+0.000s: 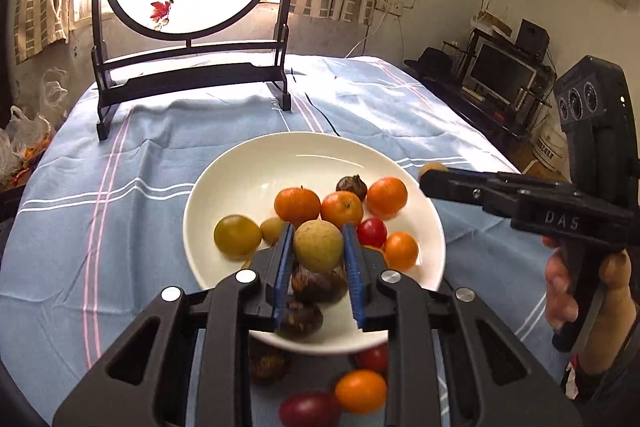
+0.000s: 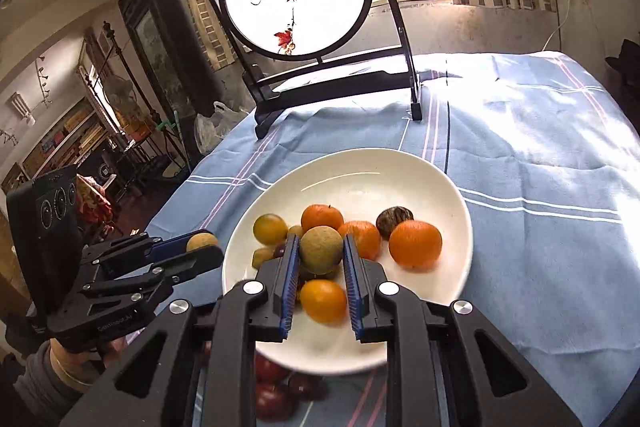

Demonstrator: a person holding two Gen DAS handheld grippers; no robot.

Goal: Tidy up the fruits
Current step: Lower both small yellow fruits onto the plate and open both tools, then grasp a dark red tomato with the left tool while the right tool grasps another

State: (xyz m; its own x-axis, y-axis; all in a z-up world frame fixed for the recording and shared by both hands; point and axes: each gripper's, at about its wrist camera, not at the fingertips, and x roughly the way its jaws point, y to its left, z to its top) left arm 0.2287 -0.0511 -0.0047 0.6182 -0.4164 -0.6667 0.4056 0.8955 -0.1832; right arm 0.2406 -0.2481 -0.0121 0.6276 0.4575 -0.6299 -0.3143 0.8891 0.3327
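Tan longans sit clamped in both the left gripper (image 1: 318,245) and right gripper (image 2: 321,250) above the white plate (image 1: 240,167)

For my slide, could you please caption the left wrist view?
Left gripper shut on a tan round fruit above the white plate of mixed fruits, right gripper alongside.

Left claw (image 1: 318,247) angled downward, blue pads clamped on a round tan fruit (image 1: 318,246), right claw (image 2: 320,247) likewise gripping another tan fruit (image 2: 321,249)

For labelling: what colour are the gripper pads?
Blue, ribbed pads; clearest in the left wrist view.
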